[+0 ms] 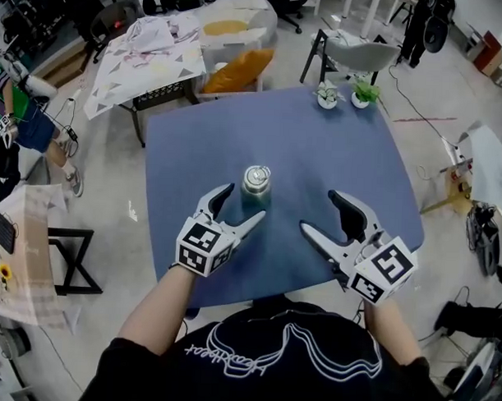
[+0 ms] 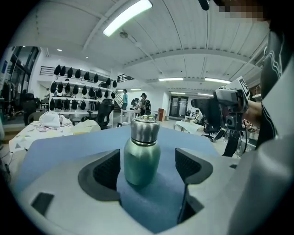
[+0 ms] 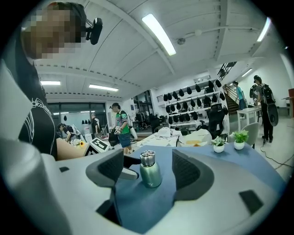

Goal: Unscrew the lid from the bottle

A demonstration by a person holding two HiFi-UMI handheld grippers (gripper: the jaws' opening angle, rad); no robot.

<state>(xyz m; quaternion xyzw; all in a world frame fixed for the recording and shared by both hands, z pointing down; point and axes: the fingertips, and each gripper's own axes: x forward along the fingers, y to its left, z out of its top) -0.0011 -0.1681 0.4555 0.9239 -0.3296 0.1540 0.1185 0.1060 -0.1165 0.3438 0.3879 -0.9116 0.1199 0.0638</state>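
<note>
Blue table point(image 1: 343, 158); bottle point(image 1: 255, 189) body largely hidden beneath its lid point(image 1: 256, 177).

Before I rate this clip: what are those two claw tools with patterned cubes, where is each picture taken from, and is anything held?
No robot: a person holds a two-jaw gripper in each hand; the marker cubes belong to them. One picture comes from a head camera looking down; the other two from cameras riding on each gripper. On the blue table stand a green bottle, its metal lid on, and two small potted plants. The left gripper is open, the bottle between its jaws untouched; the right gripper is open, farther off. Nothing is held.
</note>
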